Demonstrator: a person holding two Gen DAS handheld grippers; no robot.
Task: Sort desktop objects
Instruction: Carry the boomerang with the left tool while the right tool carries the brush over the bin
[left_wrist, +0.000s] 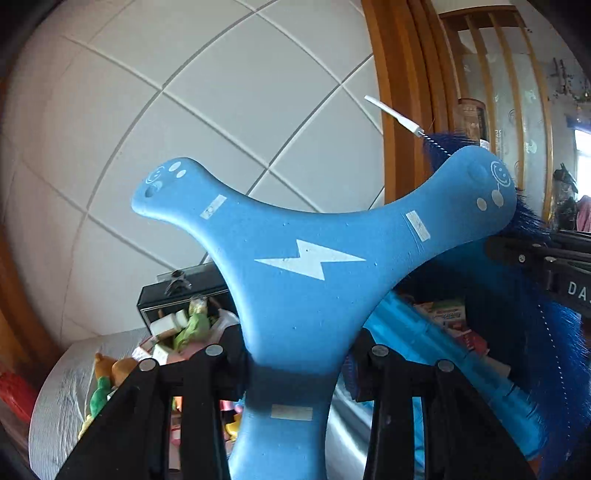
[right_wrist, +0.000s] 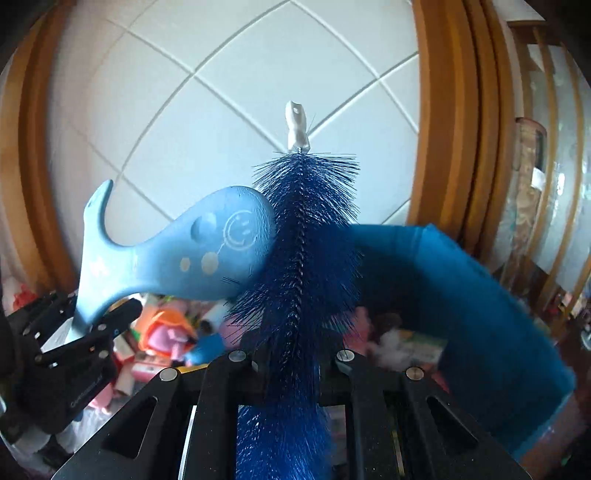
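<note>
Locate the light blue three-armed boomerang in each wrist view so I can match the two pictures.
Left wrist view: the boomerang fills the centre, its lower arm clamped in the left tongs.
Right wrist view: it sits left of centre, one arm touching the blue bottle brush.
Shared landmark: the white tiled floor behind both.

1. The blue three-armed boomerang (left_wrist: 295, 280) bears a white lightning-bolt sign at its centre
2. Near the tip of its upper-right arm stands a white smiley face with two white dots beside it; the right wrist view shows this same mark (right_wrist: 207, 247)
3. The upper-left arm tip carries a fainter smiley and two white dots
4. Each arm has a small pale rectangular label whose print is too small to read
5. The right gripper (left_wrist: 569, 280), seen from the left wrist, shows white letters "DA", cut off by the frame edge
</note>
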